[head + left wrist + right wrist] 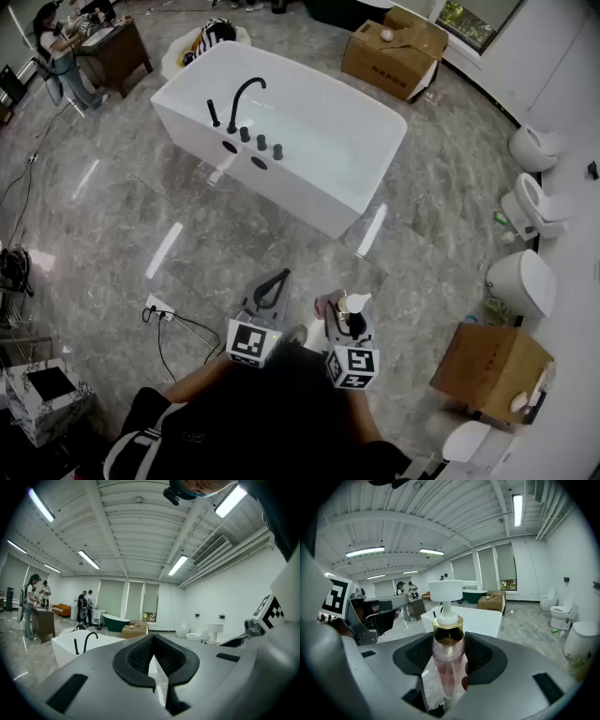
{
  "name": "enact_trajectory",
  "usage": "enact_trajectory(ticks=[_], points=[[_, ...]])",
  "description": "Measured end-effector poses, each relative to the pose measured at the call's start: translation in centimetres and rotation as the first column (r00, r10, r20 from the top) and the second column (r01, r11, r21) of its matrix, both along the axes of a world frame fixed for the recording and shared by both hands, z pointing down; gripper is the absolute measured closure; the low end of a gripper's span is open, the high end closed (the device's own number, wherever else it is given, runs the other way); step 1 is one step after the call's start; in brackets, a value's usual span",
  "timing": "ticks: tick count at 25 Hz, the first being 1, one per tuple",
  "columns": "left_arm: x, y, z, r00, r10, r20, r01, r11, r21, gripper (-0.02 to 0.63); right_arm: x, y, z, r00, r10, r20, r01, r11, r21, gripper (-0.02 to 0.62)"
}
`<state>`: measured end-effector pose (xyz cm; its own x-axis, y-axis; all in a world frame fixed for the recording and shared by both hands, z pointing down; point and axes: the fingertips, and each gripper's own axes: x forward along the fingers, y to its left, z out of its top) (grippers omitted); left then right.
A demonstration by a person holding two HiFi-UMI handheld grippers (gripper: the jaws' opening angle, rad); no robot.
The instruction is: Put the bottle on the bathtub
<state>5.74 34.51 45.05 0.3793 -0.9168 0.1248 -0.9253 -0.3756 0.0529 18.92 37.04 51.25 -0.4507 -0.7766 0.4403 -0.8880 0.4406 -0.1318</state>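
Note:
My right gripper is shut on a clear pink pump bottle with a gold collar and a white pump head, held upright. In the head view the bottle shows above the right gripper, near the person's body. The left gripper is beside it, its jaws pressed together with nothing between them. The white bathtub with a black faucet on its near rim stands well ahead on the floor, a good step away from both grippers.
Cardboard boxes lie beyond the tub and another at the right. Toilets line the right wall. A cable and socket lie on the floor at the left. People stand at a desk far left.

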Motion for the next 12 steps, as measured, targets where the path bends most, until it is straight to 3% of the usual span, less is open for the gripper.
enact_trajectory(ticks=[12], points=[[-0.30, -0.70, 0.71, 1.000, 0.003, -0.006, -0.003, 1.000, -0.011, 0.591, -0.37, -0.85, -0.11, 1.000, -0.003, 0.023, 0.003, 1.000, 0.000, 0.387]])
